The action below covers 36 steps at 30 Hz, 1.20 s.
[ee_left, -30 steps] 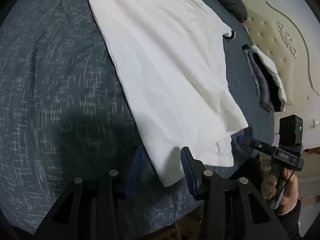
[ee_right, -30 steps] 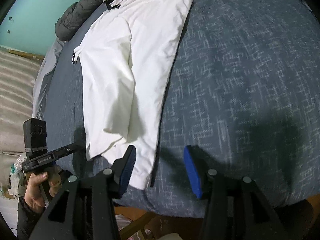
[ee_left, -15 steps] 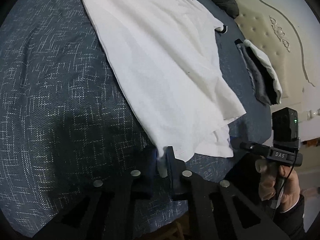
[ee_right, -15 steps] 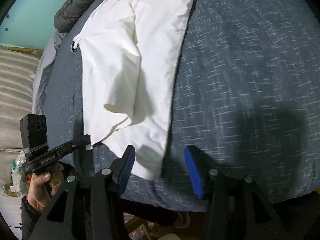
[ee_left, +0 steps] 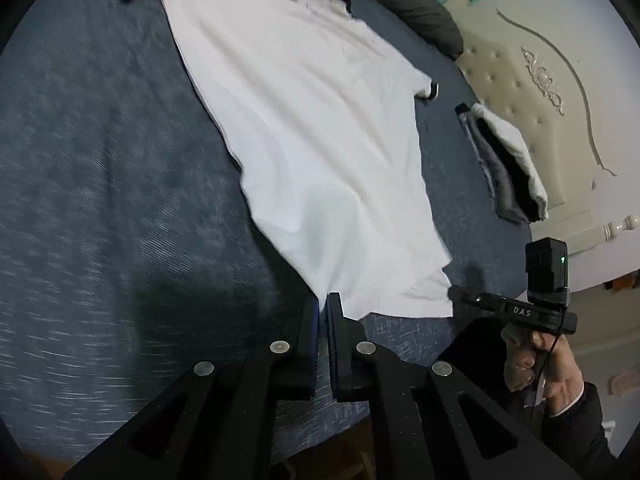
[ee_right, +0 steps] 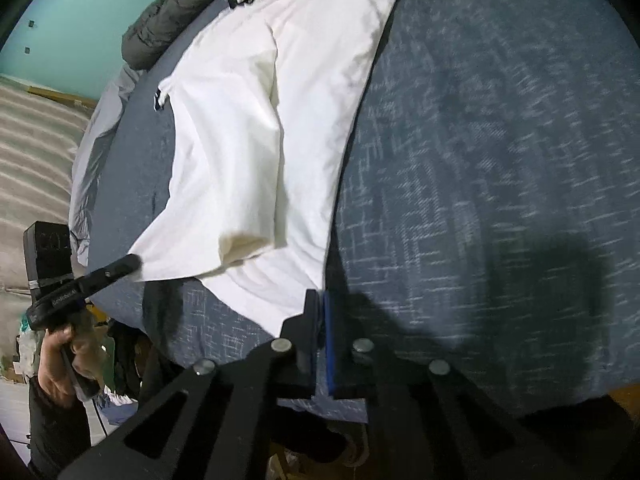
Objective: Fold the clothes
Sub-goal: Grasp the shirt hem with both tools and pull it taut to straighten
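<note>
A white short-sleeved shirt (ee_left: pixel 320 128) lies spread on the dark blue bedspread (ee_left: pixel 100 200), its hem toward me. My left gripper (ee_left: pixel 323 300) is shut on the hem's left corner. In the right wrist view, my right gripper (ee_right: pixel 319 298) is shut on the other hem corner of the shirt (ee_right: pixel 240 120). A sleeve is folded over the body, and the hem edge sags between the two grippers. Each view also shows the other hand-held gripper: the right one (ee_left: pixel 454 292) and the left one (ee_right: pixel 132 262), both at the hem.
A folded stack of grey, black and white clothes (ee_left: pixel 508 168) lies near the cream tufted headboard (ee_left: pixel 540 80). A dark padded jacket (ee_left: pixel 412 12) and more garments sit beyond the shirt's collar. The bed's near edge runs just under both grippers.
Both grippers went from open to shut on the hem corners, the left one first, then the right. The hem has risen off the bed and the views have pulled back.
</note>
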### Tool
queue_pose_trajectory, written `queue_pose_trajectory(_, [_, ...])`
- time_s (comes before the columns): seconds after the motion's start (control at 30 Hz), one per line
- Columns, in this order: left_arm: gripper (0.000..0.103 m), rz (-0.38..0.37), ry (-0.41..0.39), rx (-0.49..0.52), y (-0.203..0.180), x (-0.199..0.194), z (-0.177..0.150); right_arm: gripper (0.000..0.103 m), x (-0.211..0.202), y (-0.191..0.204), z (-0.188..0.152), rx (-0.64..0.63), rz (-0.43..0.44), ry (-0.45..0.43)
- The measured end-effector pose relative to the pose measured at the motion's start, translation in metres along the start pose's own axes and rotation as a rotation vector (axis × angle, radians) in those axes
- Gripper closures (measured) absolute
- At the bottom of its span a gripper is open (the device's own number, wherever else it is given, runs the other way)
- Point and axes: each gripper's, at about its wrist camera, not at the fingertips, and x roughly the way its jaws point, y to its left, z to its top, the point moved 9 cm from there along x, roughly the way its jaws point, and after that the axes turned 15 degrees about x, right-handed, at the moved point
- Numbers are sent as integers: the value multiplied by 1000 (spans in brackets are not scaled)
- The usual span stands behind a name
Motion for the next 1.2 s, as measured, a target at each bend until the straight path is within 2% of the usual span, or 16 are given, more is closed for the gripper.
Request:
queue_pose_trajectory(0.37, [99, 107, -91, 11, 46, -101, 2, 101, -68, -19, 30, -18, -10, -111])
queue_pose_trajectory(0.67, [100, 163, -87, 5, 78, -148, -19, 101, -112, -36, 43, -29, -62, -170])
queue_pose_trajectory(0.83, [100, 155, -36, -22, 88, -131, -41, 101, -117, -56, 42, -14, -107, -159])
queue_pose_trajectory(0.97, [100, 148, 19, -55, 98, -97, -64, 101, -87, -78, 30, 8, -147, -91])
queue_pose_trajectory(1.07, [100, 137, 50, -99, 110, -77, -80, 101, -70, -91, 25, 29, -159, -75])
queue_pose_trajectory(1.2, [100, 127, 57, -121, 115, -71, -90, 101, -62, -99, 22, 45, -147, -64])
